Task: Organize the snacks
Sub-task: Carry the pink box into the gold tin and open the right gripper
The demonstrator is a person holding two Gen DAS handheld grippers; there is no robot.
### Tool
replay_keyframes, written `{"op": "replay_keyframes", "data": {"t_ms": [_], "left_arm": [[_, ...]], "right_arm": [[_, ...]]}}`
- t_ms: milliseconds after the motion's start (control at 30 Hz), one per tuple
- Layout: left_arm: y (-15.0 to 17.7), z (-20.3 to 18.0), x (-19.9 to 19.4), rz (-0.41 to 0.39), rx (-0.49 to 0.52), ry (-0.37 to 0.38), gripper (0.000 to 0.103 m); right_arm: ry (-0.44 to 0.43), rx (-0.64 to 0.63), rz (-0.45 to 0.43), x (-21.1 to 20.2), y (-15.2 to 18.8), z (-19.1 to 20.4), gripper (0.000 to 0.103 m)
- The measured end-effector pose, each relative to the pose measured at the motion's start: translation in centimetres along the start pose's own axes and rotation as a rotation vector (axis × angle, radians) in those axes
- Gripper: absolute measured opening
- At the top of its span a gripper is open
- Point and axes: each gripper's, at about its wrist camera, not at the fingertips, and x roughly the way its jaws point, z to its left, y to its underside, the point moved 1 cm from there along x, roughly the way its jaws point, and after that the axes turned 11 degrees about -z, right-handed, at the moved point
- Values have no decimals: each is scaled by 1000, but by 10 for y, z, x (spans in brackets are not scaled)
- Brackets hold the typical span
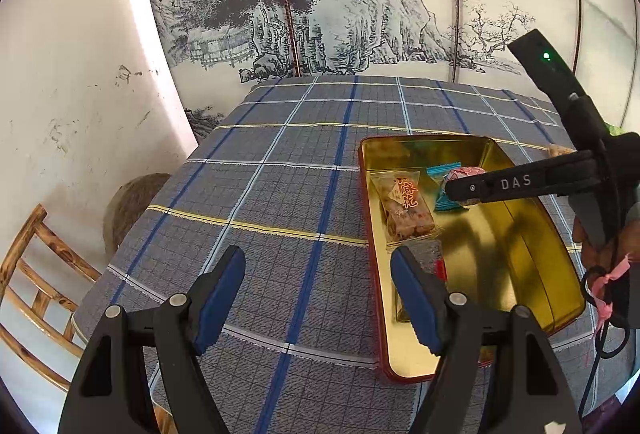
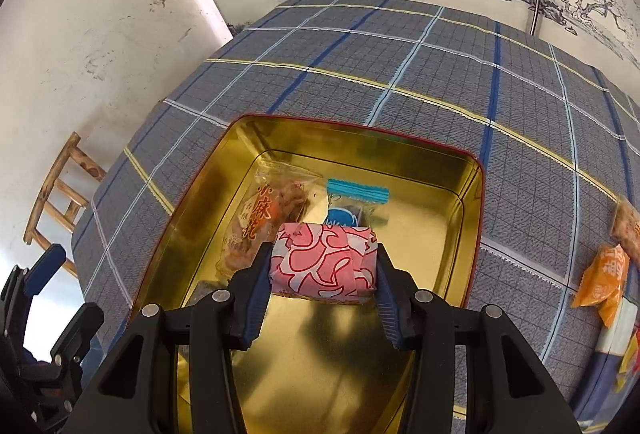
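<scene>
1. My right claw (image 2: 323,276) grips the pink sweet (image 2: 324,262) above the tin's (image 2: 472,201) middle; my left claw (image 1: 318,298) is open and empty at the tin's left edge.
2. Risk: if I let go from up here, the sweet could bounce onto the twist snack (image 2: 264,222) or the blue packet (image 2: 356,201) at the far end.
3. More packets (image 2: 604,282) wait at the table's right edge.

Gold tin (image 2: 448,169) interior: near half bare floor, open from above. Far-left end blocked — clear twist-snack packet (image 2: 264,218) and blue-sealed packet (image 2: 358,195) side by side. Walls (image 1: 532,258) box in all sides. Checked tablecloth (image 1: 256,201) left of tin unobstructed; orange packets (image 2: 604,282) crowd the right edge.
</scene>
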Motion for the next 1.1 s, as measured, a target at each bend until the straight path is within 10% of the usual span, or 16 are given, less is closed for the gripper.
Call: {"op": "replay_keyframes", "data": {"t_ms": [867,1100], "left_arm": [[-2,-5,-17,-21,28,-6,72],[-8,-34,-54,-87,58,37,79]], "right_arm": [[-93,129,-218,-53,5,-24,49],[127,110,-345,-144,81,-82,50]]}}
